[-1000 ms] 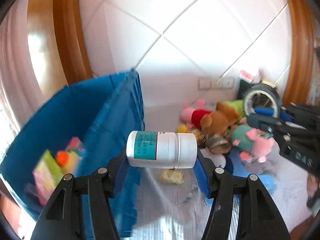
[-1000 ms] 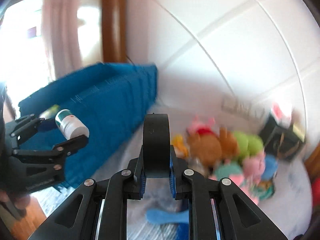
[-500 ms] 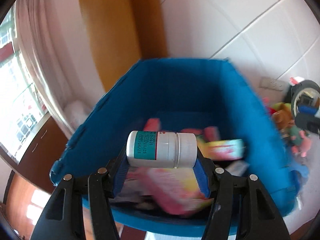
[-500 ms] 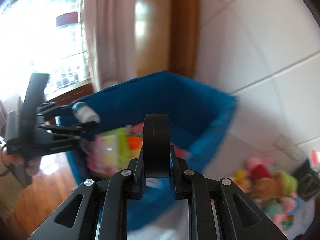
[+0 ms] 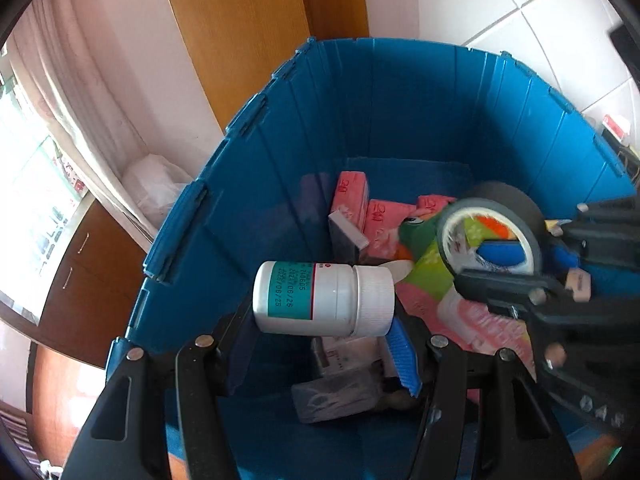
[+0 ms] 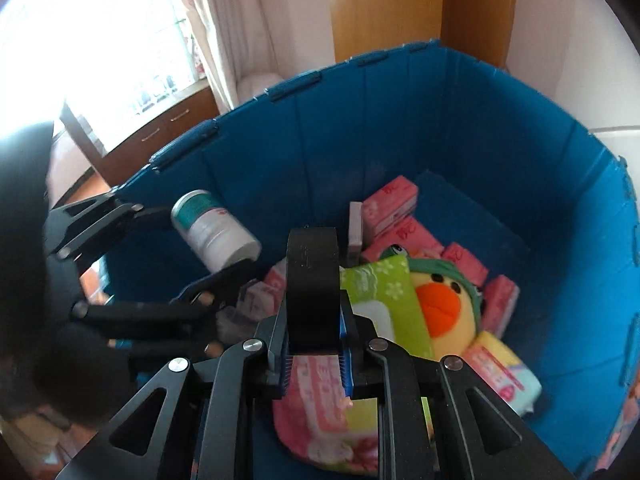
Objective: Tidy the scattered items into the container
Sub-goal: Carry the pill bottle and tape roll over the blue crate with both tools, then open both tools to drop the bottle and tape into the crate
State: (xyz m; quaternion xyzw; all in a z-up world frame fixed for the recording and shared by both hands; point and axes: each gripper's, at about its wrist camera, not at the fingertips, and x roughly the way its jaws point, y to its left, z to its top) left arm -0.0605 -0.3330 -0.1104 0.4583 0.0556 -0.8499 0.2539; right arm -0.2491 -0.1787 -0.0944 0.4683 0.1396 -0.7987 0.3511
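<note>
Both hands now over bin point(image 5: 400, 92) | L jaws grip bottle point(image 5: 324, 300) | R jaws grip tape point(image 6: 312, 276)

Both grippers have matte black angular arms, silver screws and ribbed blue jaw pads.

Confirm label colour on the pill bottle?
Teal band on a white pill bottle with a white cap; clearest in the left wrist view.

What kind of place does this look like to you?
Probably a room in a home: a curtained window, wooden door frame and white tiled wall surround a blue bin of toys.
</note>
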